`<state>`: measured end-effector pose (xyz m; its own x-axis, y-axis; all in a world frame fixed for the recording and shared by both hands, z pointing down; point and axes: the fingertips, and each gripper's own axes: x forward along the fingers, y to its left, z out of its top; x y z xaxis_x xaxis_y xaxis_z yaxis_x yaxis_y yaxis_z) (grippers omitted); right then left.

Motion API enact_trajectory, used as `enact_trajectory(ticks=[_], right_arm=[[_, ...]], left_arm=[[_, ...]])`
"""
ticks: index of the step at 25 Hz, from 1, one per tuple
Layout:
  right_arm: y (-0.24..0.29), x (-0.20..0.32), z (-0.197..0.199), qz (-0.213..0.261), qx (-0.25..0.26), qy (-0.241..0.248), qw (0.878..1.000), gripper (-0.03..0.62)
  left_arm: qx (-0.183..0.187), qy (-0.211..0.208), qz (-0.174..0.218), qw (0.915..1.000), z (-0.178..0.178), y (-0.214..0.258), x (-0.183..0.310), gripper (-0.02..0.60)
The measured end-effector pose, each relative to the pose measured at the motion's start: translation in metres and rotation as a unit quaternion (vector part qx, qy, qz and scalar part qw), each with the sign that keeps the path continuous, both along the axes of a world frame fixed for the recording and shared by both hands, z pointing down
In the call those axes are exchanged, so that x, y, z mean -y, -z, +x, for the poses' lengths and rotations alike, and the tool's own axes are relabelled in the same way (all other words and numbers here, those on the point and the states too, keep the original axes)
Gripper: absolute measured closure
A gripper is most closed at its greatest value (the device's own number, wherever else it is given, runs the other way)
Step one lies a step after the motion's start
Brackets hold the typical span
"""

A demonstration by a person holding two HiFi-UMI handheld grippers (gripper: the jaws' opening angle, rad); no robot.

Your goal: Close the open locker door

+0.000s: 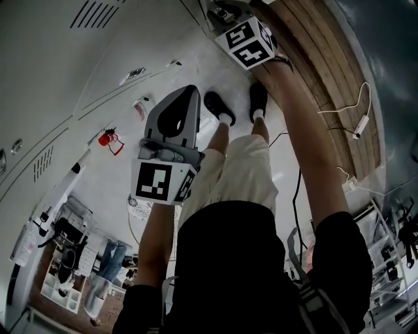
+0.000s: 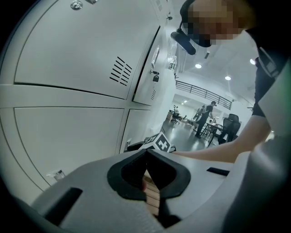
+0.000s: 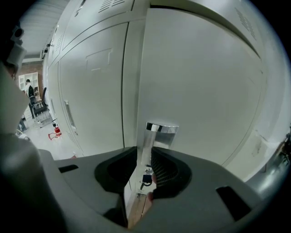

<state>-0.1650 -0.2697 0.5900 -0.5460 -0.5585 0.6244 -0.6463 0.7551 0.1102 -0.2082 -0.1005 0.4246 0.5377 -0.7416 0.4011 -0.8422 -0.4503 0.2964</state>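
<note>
In the right gripper view the open locker door's (image 3: 200, 82) pale edge (image 3: 143, 136) runs between the jaws of my right gripper (image 3: 144, 152), which is shut on that edge just below a chrome latch (image 3: 161, 128). In the head view that right gripper (image 1: 223, 13) reaches down to the lockers at the top, its marker cube (image 1: 248, 40) facing up. My left gripper (image 1: 191, 88) hangs lower and left of it, away from the door. Seen in the left gripper view, the left gripper (image 2: 146, 154) is shut with nothing in it.
Grey locker fronts (image 2: 68, 50) fill the left; one upper door (image 2: 146, 68) with a padlock stands slightly ajar. The person's legs and black shoes (image 1: 219, 107) stand close to the lockers. A red object (image 1: 108, 138) lies on the floor. A white cable and power strip (image 1: 360, 124) lie on the wooden strip.
</note>
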Motion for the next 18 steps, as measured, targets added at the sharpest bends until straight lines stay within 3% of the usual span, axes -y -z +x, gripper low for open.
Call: enact_trajectory(ticks=[18], right_arm=[[0.0,0.017,-0.012,-0.001,0.031,-0.044,0.999,0.517]], left_arm=[[-0.001,-0.003,-0.001,1.0,-0.001,-0.004,0.004,0.565]])
